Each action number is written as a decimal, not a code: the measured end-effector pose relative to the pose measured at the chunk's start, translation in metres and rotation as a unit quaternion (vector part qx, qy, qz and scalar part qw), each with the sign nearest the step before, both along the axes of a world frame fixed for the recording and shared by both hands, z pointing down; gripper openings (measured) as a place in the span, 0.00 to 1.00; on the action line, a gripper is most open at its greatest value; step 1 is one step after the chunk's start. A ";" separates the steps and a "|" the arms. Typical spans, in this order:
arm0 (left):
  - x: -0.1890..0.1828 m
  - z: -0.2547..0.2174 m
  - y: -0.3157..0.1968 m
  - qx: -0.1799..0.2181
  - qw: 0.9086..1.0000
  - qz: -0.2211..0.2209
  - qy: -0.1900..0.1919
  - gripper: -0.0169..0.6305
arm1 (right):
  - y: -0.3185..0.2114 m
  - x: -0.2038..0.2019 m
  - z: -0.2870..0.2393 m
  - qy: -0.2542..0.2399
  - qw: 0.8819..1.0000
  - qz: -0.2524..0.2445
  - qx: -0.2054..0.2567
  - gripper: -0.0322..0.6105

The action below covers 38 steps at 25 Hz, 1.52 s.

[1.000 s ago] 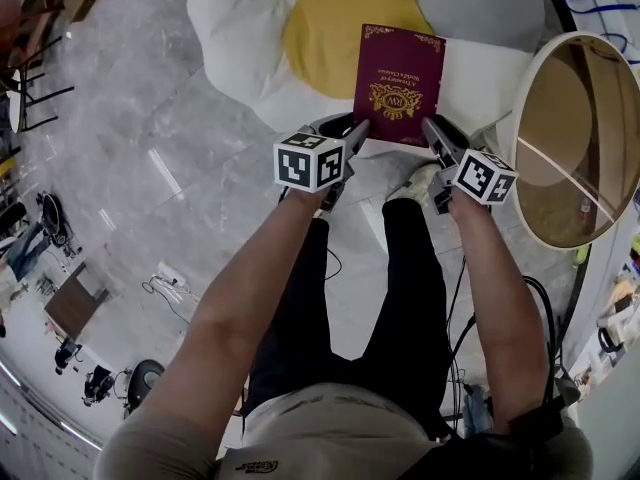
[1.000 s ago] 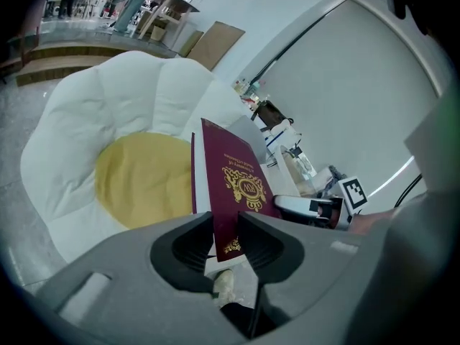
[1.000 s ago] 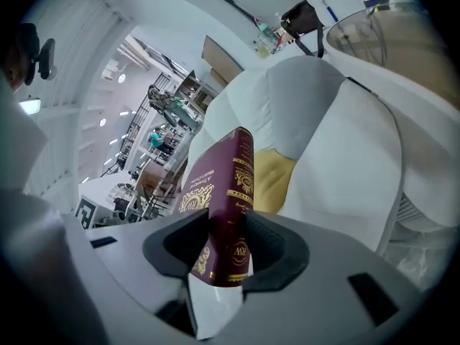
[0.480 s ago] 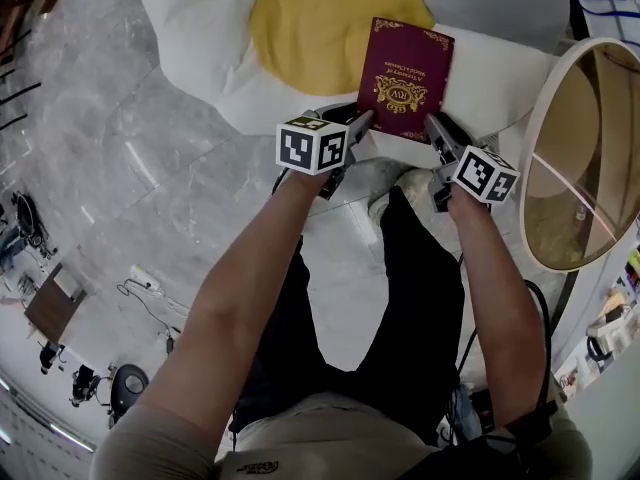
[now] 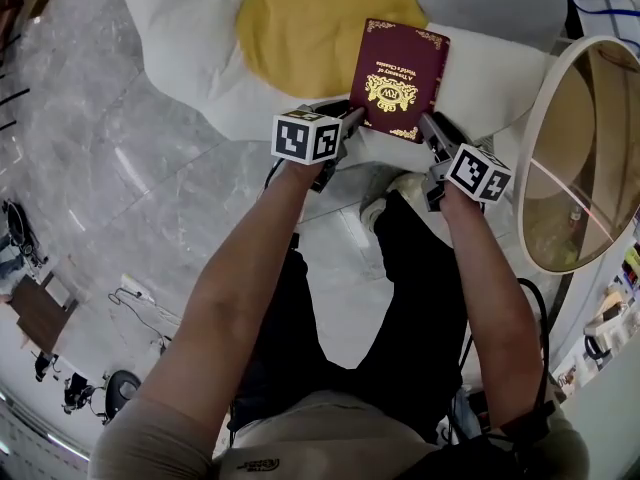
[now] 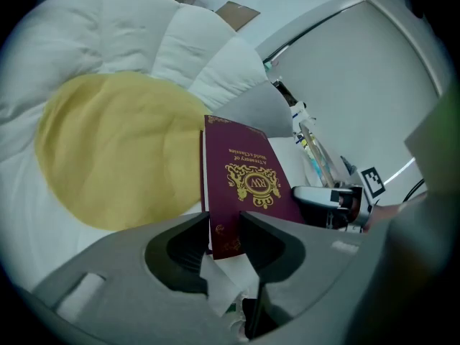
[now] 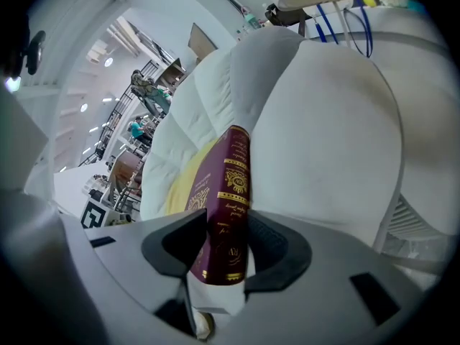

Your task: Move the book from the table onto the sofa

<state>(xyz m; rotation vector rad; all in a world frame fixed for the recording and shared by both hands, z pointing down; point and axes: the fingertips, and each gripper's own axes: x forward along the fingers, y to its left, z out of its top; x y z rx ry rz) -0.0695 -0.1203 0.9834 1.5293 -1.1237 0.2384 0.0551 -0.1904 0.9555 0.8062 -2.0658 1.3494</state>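
Note:
A maroon book (image 5: pixel 398 80) with gold print lies flat over the flower-shaped sofa (image 5: pixel 180 28), half over its yellow centre (image 5: pixel 300 18), half over a white petal. My left gripper (image 5: pixel 352 120) has the book's near left corner (image 6: pixel 248 185) between its jaws (image 6: pixel 224 225). My right gripper (image 5: pixel 428 123) has the near right edge (image 7: pixel 228 192) between its jaws (image 7: pixel 226 243). Both pairs of jaws are opening, and their pads still touch the covers.
A round glass table (image 5: pixel 585 158) stands close on the right. The person's legs and shoes (image 5: pixel 400 183) are right below the grippers. Cables and a power strip (image 5: pixel 140 293) lie on the grey marble floor at the left.
Both grippers have sunk with the book towards the sofa cushion. The book sits lower and closer to the yellow centre than a second ago.

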 end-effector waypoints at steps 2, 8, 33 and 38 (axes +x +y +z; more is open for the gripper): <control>-0.005 -0.001 0.001 -0.005 1.000 0.000 -0.024 0.23 | -0.003 0.004 -0.005 0.009 1.000 0.012 0.008 0.33; -0.027 -0.035 0.017 -0.020 0.998 0.000 -0.062 0.23 | 0.004 0.015 -0.040 0.012 1.000 0.020 0.010 0.29; -0.006 -0.444 0.134 0.137 0.971 0.194 -0.029 0.04 | 0.157 0.006 -0.378 0.022 0.994 -0.035 0.101 0.07; 0.012 -0.529 0.163 0.190 0.952 0.241 -0.014 0.04 | 0.203 0.010 -0.446 0.013 0.991 -0.038 0.128 0.07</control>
